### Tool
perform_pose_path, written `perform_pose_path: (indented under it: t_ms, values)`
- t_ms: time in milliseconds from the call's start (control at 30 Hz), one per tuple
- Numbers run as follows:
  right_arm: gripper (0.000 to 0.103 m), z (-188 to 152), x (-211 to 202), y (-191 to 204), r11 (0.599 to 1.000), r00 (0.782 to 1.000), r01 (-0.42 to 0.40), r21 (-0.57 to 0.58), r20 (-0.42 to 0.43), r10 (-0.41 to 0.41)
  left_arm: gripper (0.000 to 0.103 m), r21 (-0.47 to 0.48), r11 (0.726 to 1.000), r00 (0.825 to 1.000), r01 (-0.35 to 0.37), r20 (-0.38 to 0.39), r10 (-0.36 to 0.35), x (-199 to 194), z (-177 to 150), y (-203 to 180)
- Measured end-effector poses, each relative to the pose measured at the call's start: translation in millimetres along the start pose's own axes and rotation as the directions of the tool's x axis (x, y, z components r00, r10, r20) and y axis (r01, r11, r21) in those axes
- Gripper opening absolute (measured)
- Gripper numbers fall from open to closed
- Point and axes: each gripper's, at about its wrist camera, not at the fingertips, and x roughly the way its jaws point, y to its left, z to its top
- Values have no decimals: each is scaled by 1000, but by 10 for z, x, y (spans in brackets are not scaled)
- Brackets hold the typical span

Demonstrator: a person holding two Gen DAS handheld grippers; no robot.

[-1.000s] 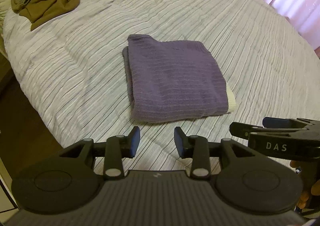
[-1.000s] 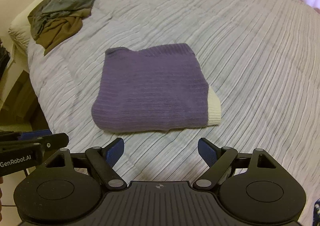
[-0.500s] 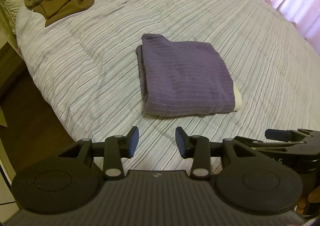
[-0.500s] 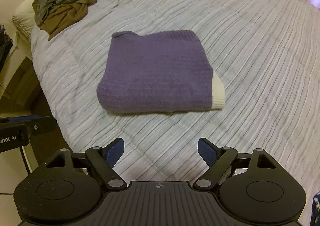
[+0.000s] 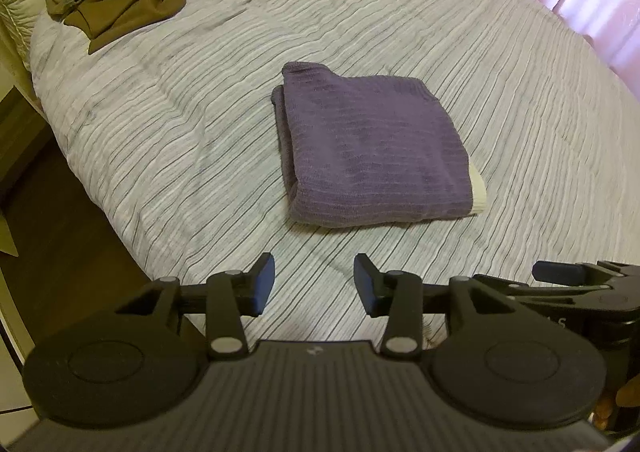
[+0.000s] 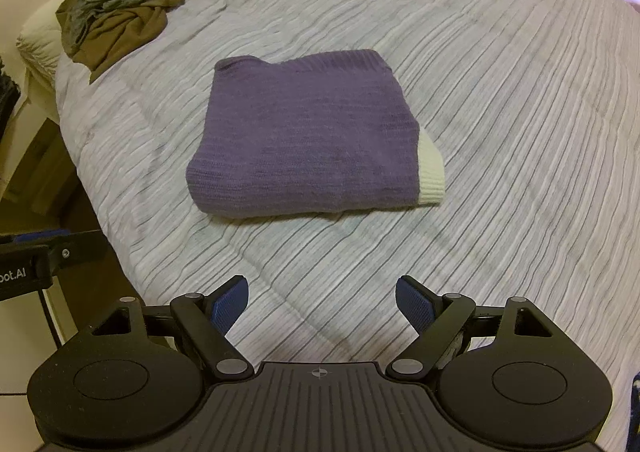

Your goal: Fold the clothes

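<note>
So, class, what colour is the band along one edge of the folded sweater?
Cream, against the purple sweater; the band shows best in the right wrist view.

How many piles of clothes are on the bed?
2. A folded purple sweater lies in the middle of the bed. A crumpled heap of grey and brown clothes sits at the far left corner. How many garments are inside that heap is hard to tell.

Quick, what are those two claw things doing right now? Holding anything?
Left gripper: jaws opening, nothing between them.
Right gripper: open, holding nothing; the folded purple sweater lies on the bed ahead.
</note>
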Motion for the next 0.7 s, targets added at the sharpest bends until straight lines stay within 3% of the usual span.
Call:
perform_pose_path:
  t_ms: [167, 300, 467, 633, 700]
  values:
    - [84, 20, 161, -128, 999, 1000, -7, 51, -20, 8, 40, -44, 999, 1000, 28, -7, -28, 164, 74, 174]
    - [84, 79, 304, -349, 993, 999, -9, 120, -32, 13, 43, -130, 987, 995, 93, -11, -95, 387, 209, 421]
    - [84, 249, 421, -753, 975, 1000, -14, 222, 1, 14, 45, -228, 952, 976, 204, -21, -215, 808, 462, 661]
    - [84, 521, 568, -1262, 937, 996, -72, 343, 69, 51, 51, -322, 913, 961, 250, -29, -274, 1275, 730, 814]
    - [84, 643, 661, -1455, 923, 997, -59, 379, 66, 37, 54, -345, 901, 956, 262, -33, -290, 1453, 839, 857]
